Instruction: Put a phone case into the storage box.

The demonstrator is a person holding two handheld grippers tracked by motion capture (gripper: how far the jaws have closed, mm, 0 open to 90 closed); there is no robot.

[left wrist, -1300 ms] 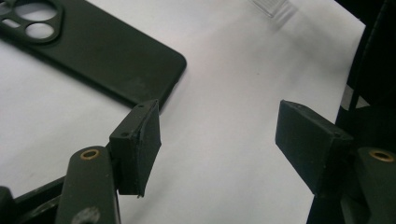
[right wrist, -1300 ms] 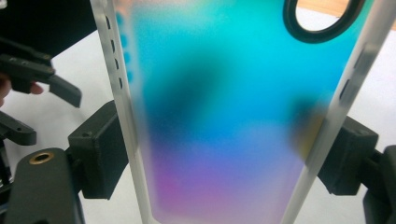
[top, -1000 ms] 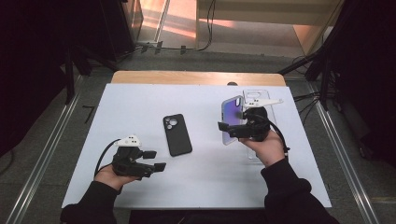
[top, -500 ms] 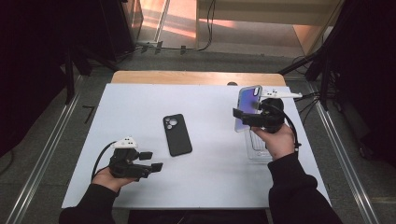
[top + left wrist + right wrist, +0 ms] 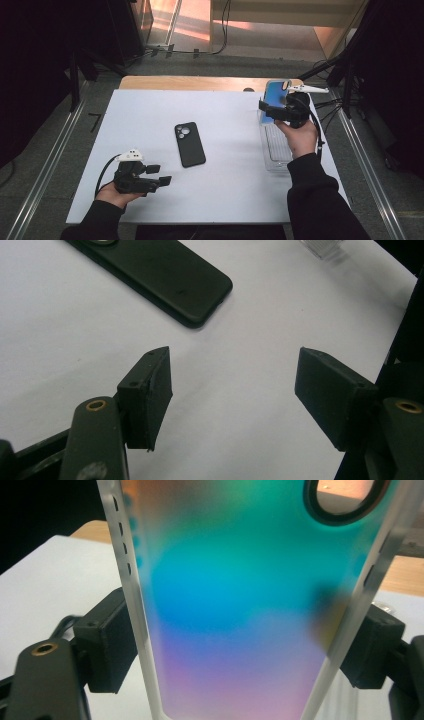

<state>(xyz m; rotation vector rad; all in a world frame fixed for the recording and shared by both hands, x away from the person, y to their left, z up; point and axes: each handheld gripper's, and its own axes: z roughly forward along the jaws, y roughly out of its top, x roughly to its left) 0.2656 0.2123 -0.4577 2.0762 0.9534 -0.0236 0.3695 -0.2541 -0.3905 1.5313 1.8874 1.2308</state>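
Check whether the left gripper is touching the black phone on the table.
Apart. In the left gripper view, the left gripper stands open with bare white table between its pads and the black phone, which lies beyond the tips.

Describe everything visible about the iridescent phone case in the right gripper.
The phone case is translucent frosted plastic, shading from orange through teal and blue to pink, with pale side rims pierced by small slots and an oval camera cutout near its top. It stands upright, clamped across its width by the right gripper, one pad on each side edge. It is held above the clear tray at the table's far right.
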